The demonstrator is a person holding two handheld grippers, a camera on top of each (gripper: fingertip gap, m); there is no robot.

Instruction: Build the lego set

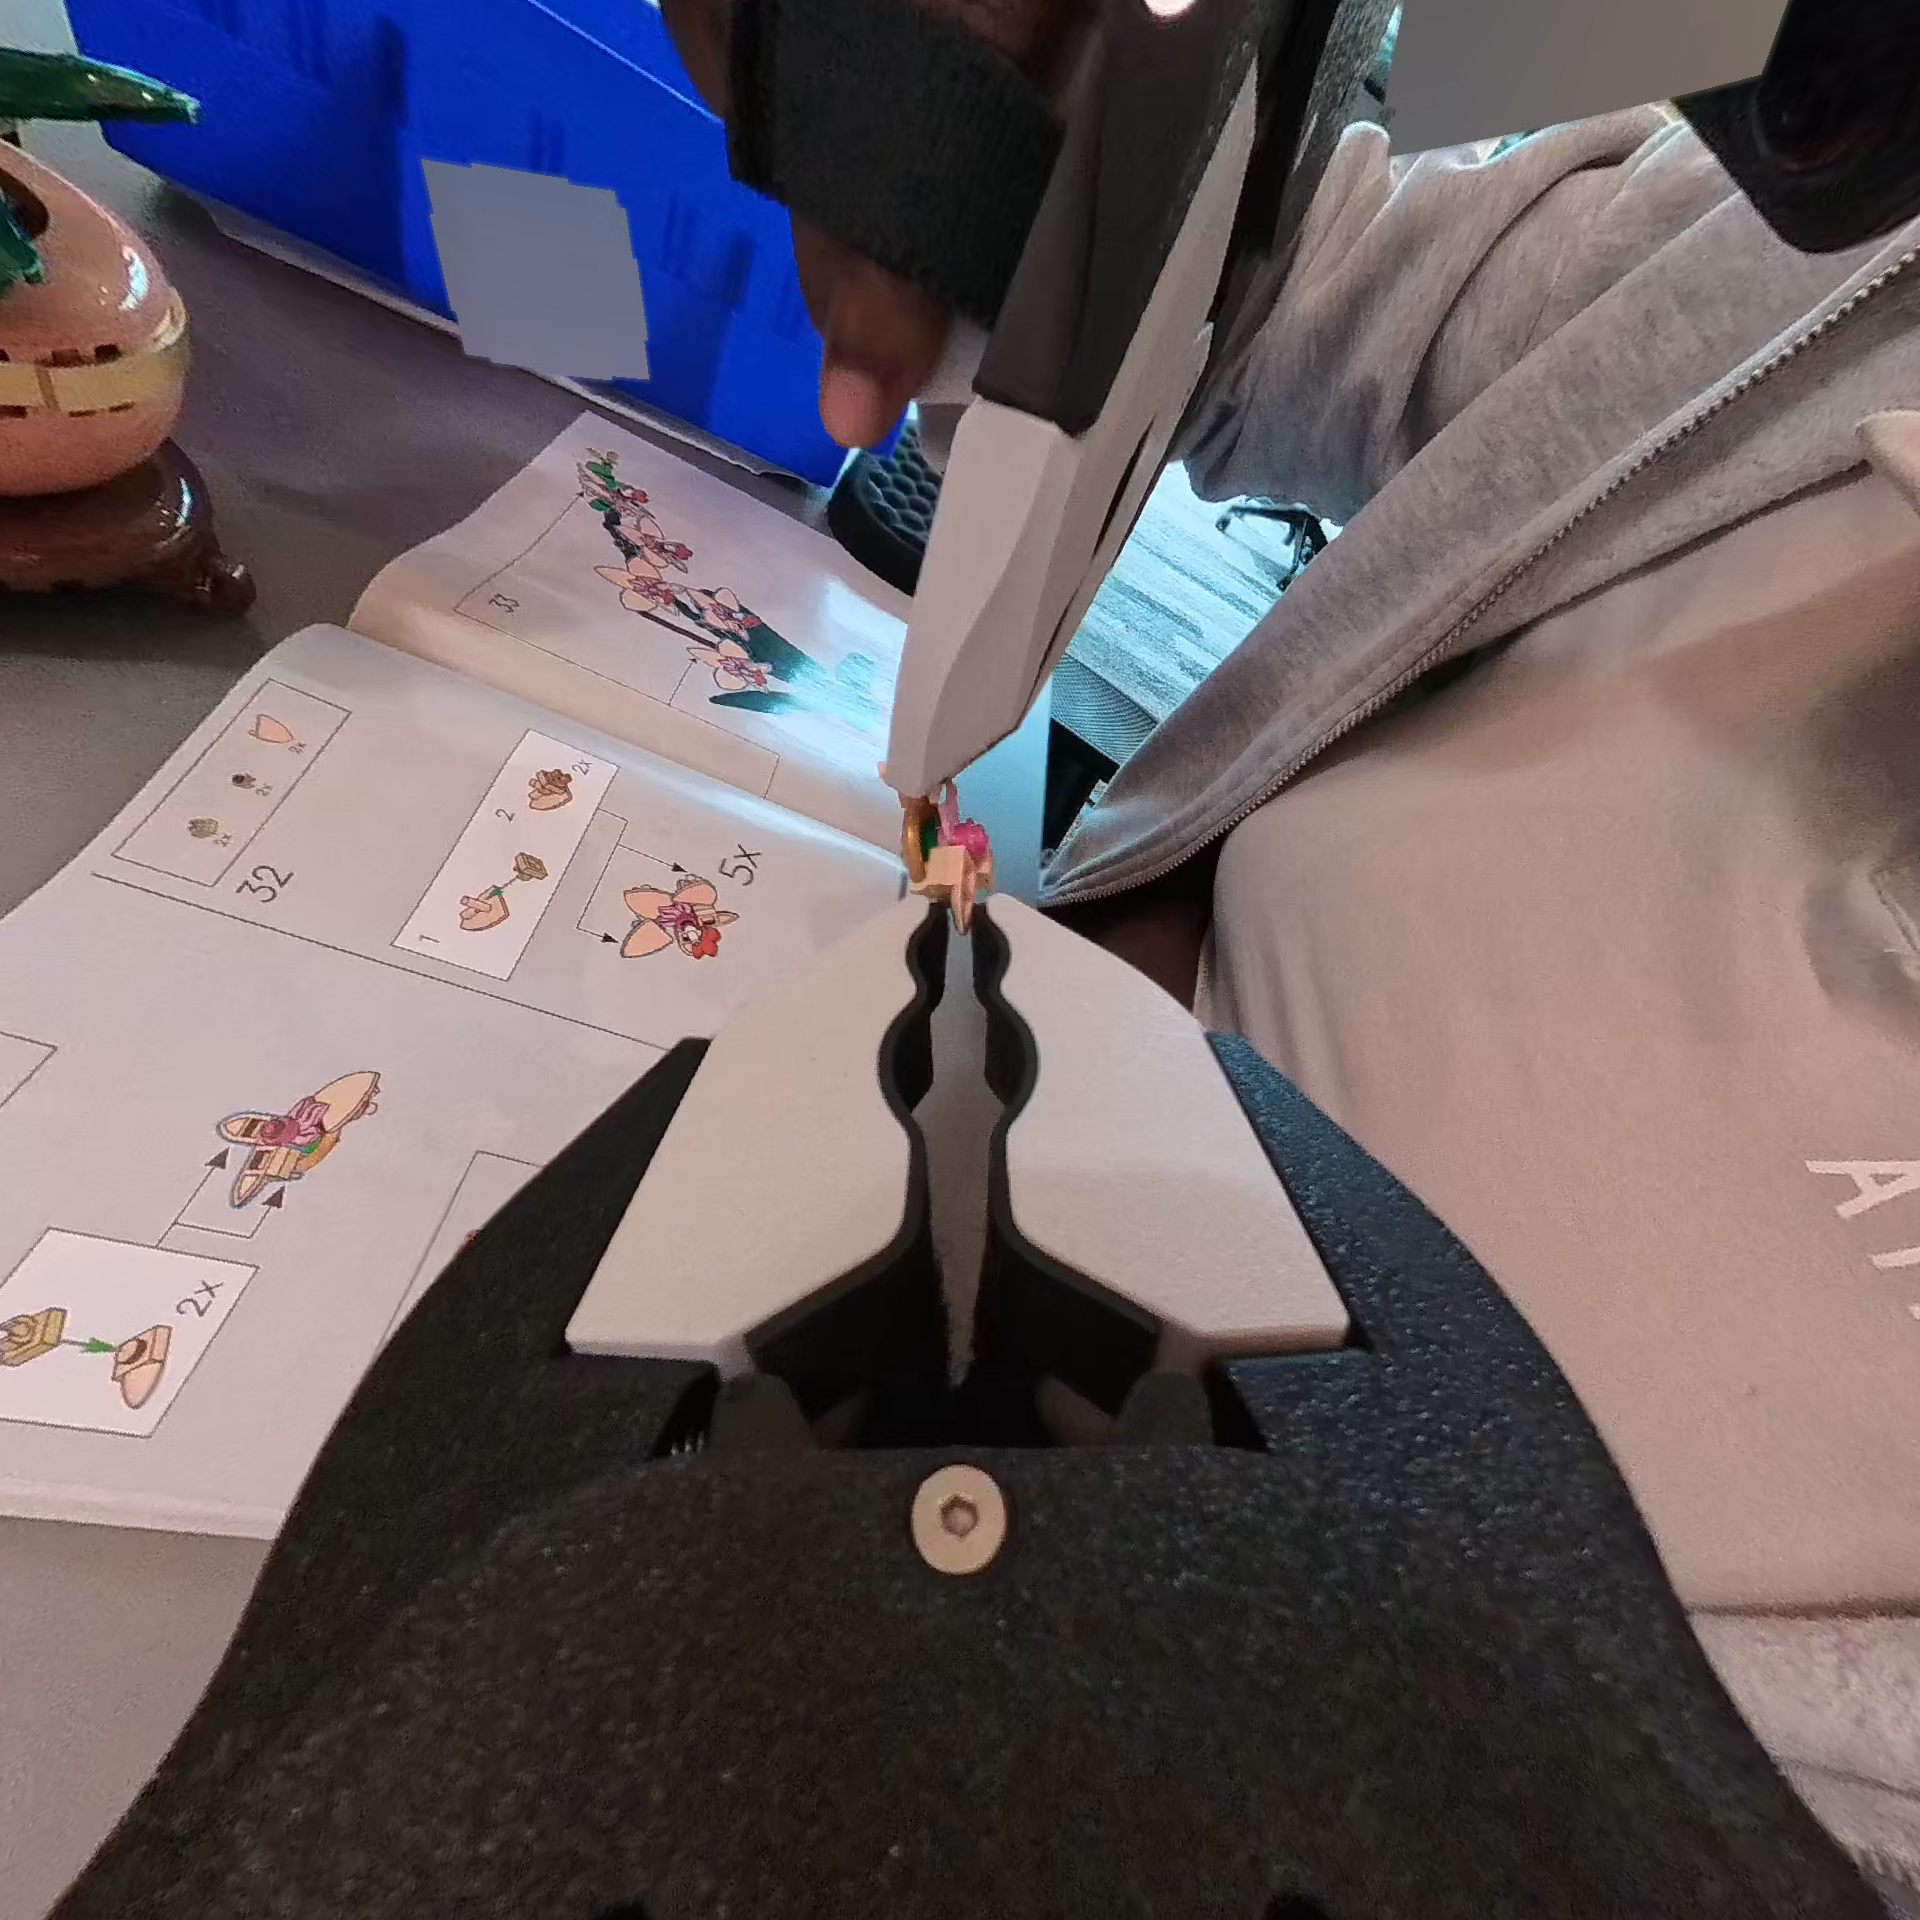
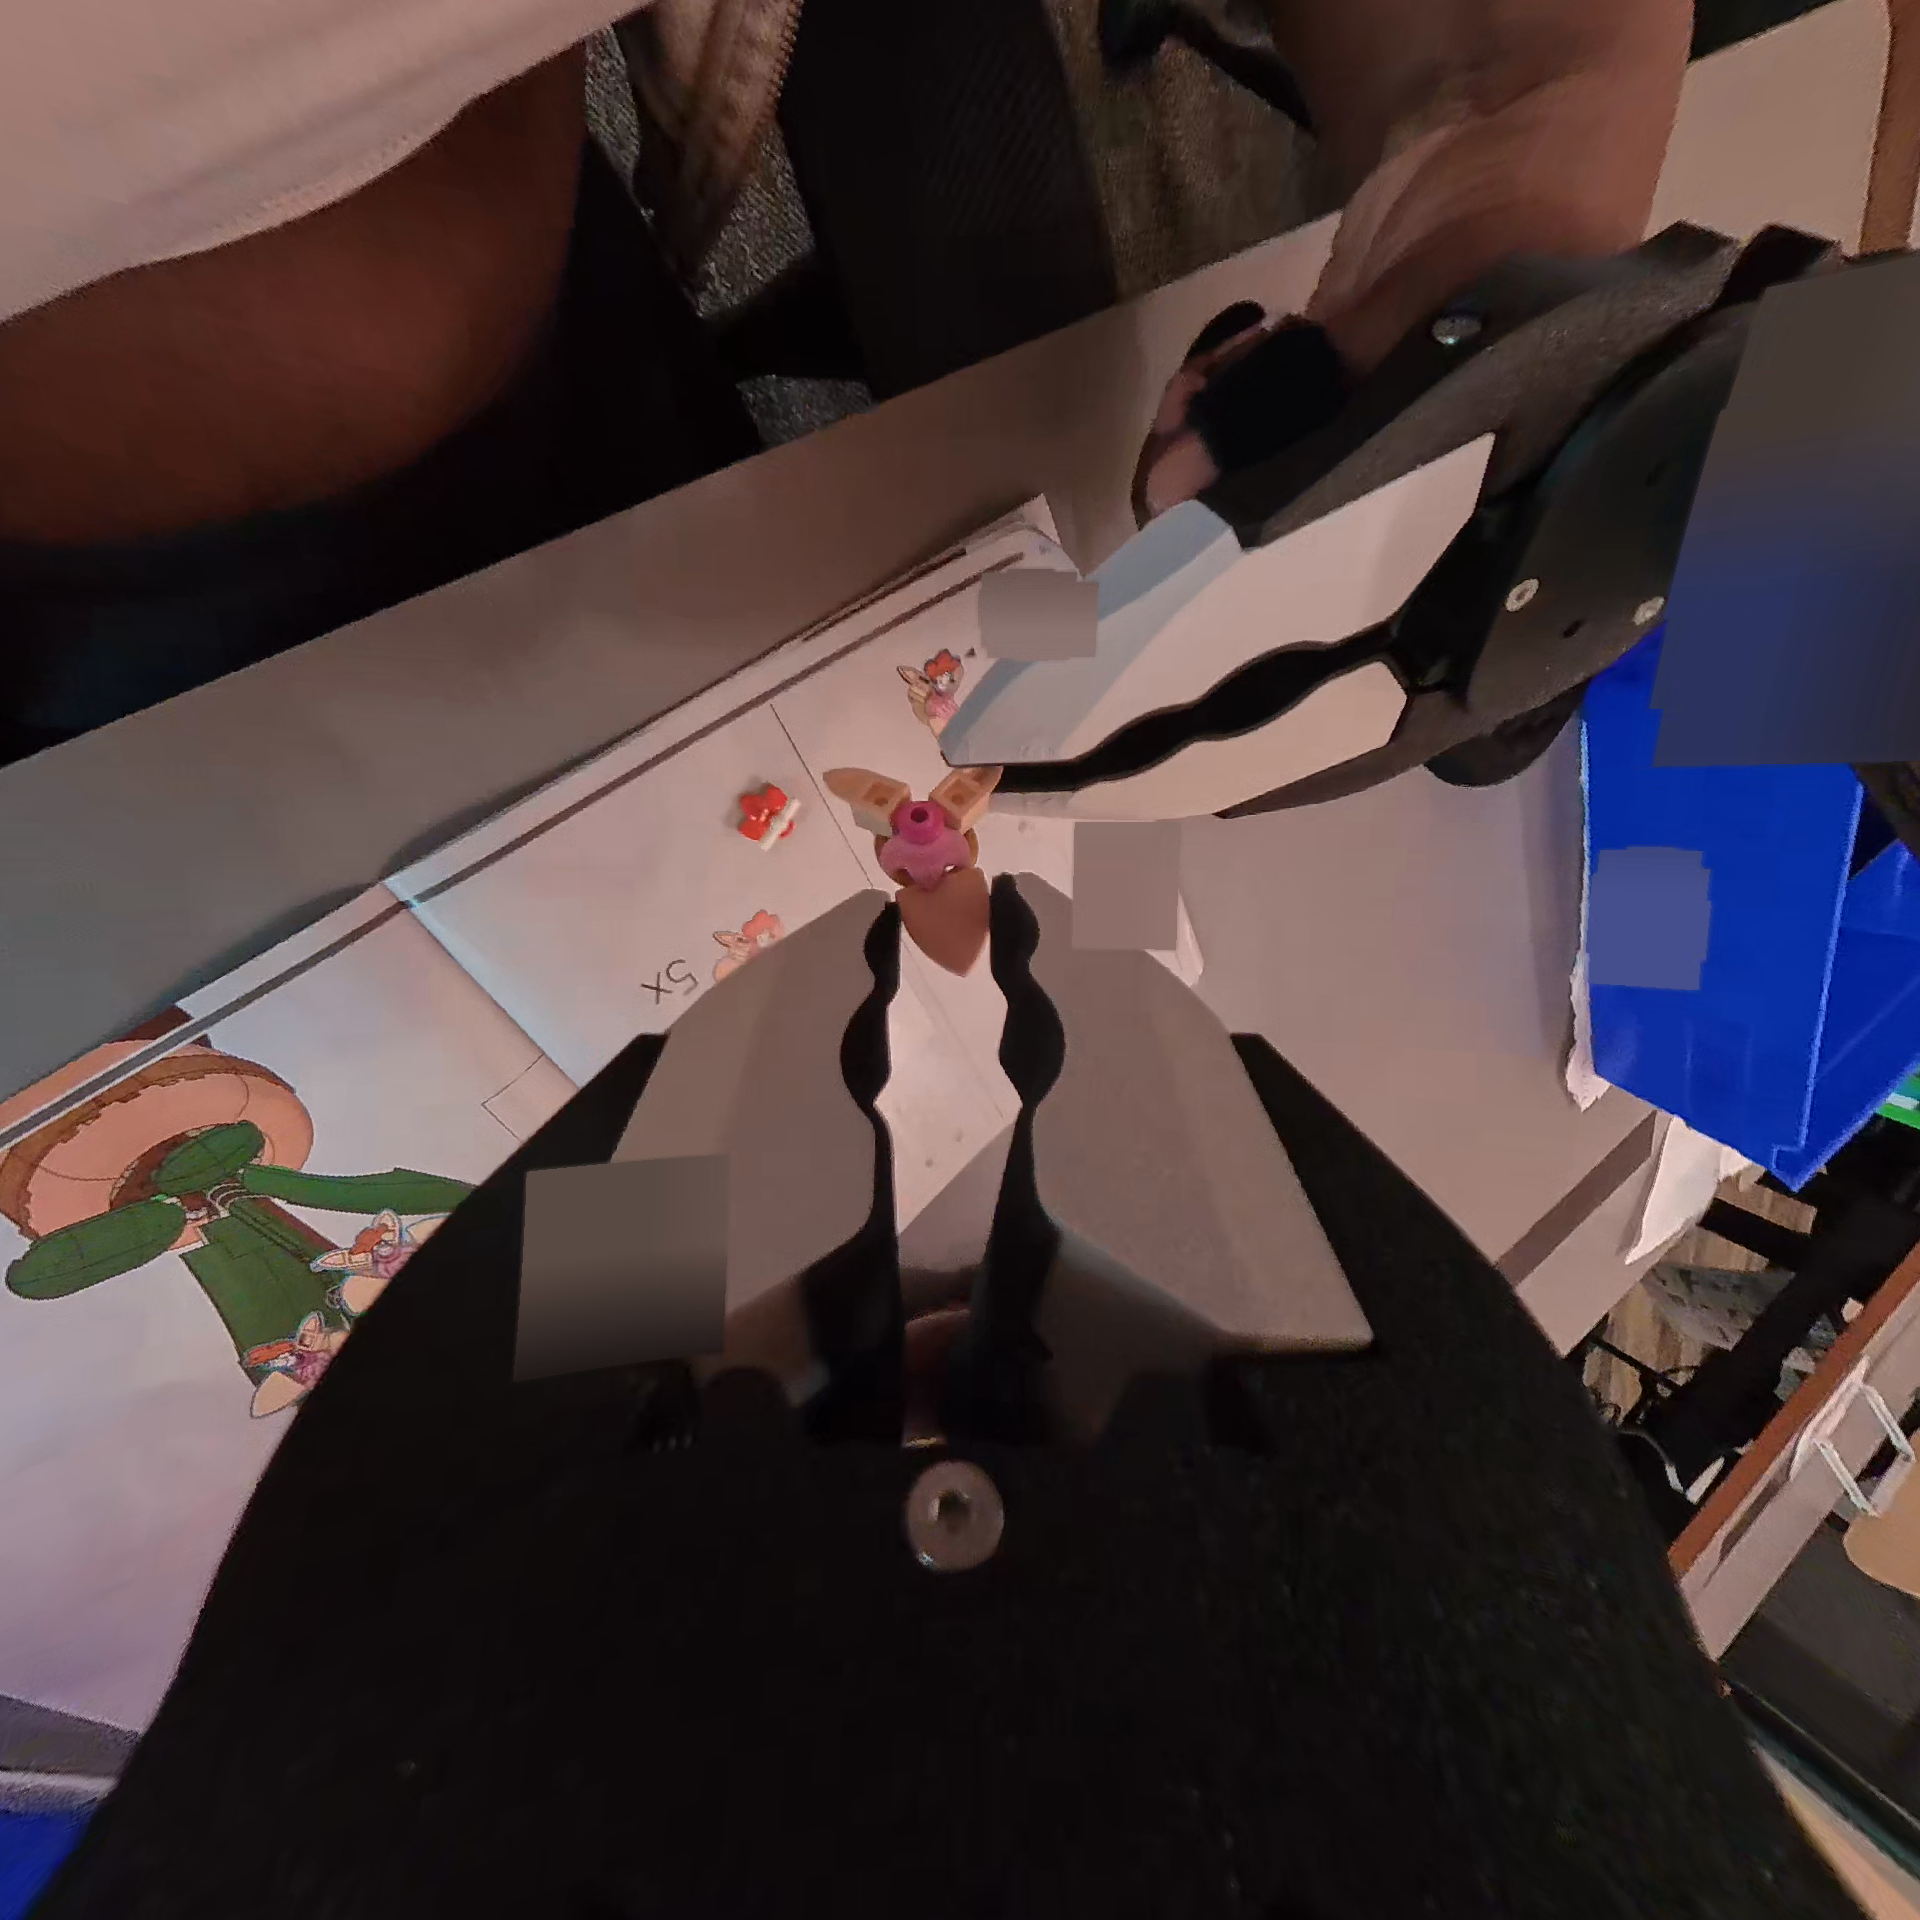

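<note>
A small flower assembly (image 1: 948, 854) with tan petals, a pink centre and a gold ring hangs in the air above the open instruction booklet (image 1: 436, 935). My left gripper (image 1: 961, 912) is shut on one tan petal from below. My right gripper (image 1: 920, 774) comes down from above and pinches the flower's top. In the right wrist view my right gripper (image 2: 943, 894) is shut on a pointed tan petal of the flower (image 2: 914, 831). The left gripper (image 2: 982, 784) grips another petal from the right. A small red and white piece (image 2: 767, 814) lies on the booklet (image 2: 499, 966).
A blue bin (image 1: 312, 135) stands behind the booklet and shows at the right in the right wrist view (image 2: 1725, 935). A pink pot model on a brown base with green leaves (image 1: 83, 364) stands at far left. The person's grey hoodie (image 1: 1558, 779) is close on the right. Both grippers' tips are close together, under 4 cm apart.
</note>
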